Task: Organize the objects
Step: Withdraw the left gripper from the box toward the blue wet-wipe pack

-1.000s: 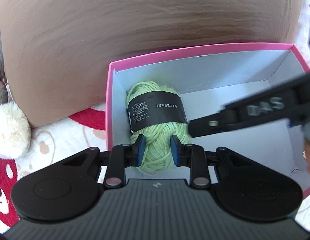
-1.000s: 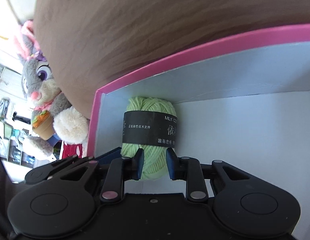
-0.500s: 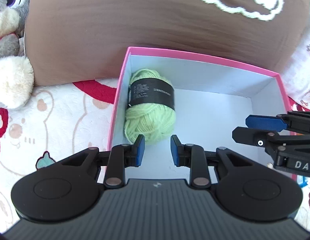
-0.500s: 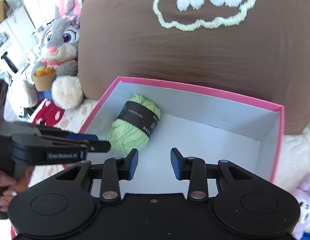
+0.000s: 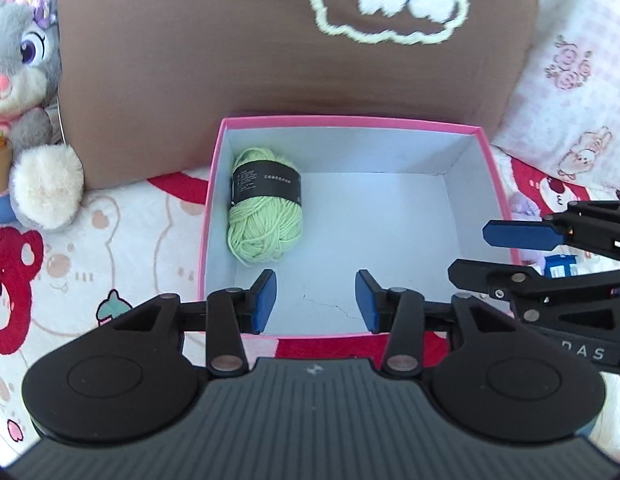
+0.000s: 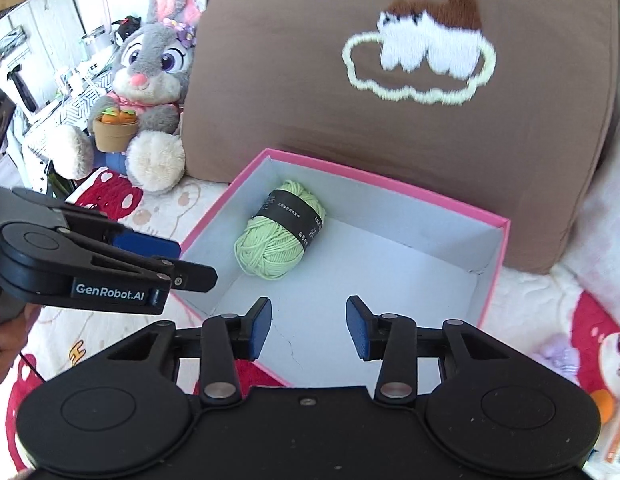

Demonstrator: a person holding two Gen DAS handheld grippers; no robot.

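A ball of light green yarn point(image 5: 265, 216), banded with a black paper label, is seen lying on its side in the far left corner of an open pink box point(image 5: 350, 122) with a pale interior. The yarn is pressed close to the box's left wall and sits just short of the far wall; the rest of the box floor is bare apart from a fine crack near the front edge.

The left gripper point(image 5: 316, 300) is held above the near edge of the box, its blue-padded jaws spread apart with nothing between them; they have just been opening. The right gripper point(image 6: 308, 328) is likewise poised over the near side of the box, jaws parted and empty, and has also just been opening. Each gripper is caught in the other's view: the right one reaches in from the right edge of the left wrist view, near the box's right wall, while the left one enters from the left of the right wrist view, just outside the box's left wall. Neither touches the yarn.

The box is set on a white blanket point(image 5: 122, 248) printed with red bears. A brown cushion point(image 6: 390, 80) embroidered with a cloud outline is propped directly behind it, and a grey plush rabbit point(image 6: 150, 80) holding a pot of carrots is seated to the far left.
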